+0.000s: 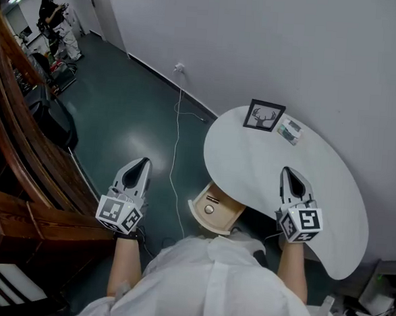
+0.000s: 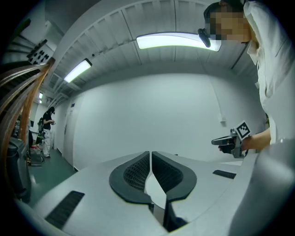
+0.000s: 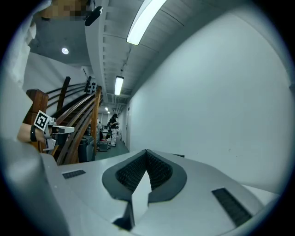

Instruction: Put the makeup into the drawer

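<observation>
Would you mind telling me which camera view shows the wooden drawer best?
The head view: the wooden drawer sticks out from under the white table, seen from above. The left gripper view and right gripper view face the wall and show none of it.

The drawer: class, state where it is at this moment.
In the head view, low at centre, the drawer stands open under the white table, between the left gripper and the right gripper.

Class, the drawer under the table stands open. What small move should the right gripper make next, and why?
Probably open the right gripper and reach toward the small box beside the picture frame: its jaws are shut on nothing, and that box looks like makeup not yet in the open drawer.
</observation>
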A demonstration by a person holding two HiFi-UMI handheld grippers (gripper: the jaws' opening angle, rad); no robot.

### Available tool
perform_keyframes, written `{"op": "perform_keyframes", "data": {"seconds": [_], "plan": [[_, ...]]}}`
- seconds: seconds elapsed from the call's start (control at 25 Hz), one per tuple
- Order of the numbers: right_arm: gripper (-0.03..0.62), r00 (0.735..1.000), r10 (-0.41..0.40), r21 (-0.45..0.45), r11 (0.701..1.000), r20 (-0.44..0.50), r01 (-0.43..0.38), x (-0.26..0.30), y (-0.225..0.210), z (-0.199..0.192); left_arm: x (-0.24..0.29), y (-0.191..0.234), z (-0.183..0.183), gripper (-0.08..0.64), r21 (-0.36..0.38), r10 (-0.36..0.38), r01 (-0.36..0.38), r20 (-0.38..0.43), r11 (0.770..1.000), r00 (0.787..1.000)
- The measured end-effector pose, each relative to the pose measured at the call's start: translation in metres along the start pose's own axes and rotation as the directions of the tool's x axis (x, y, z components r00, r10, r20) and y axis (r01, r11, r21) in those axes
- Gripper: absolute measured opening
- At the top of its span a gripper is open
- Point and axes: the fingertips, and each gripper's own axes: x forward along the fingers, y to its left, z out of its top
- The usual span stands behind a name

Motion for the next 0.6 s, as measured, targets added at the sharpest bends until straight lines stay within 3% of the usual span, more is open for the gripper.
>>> {"op": "perform_keyframes", "data": {"seconds": [0.6], "plan": [[0.009,0.999,0.025,-0.05,0.998,0.044,-0.023,-0.008,0.012,0.019,-0.008,-0.012,0.006,0.02,-0.012,-0.031,0.031,0.024,0.999,0.999]]}}
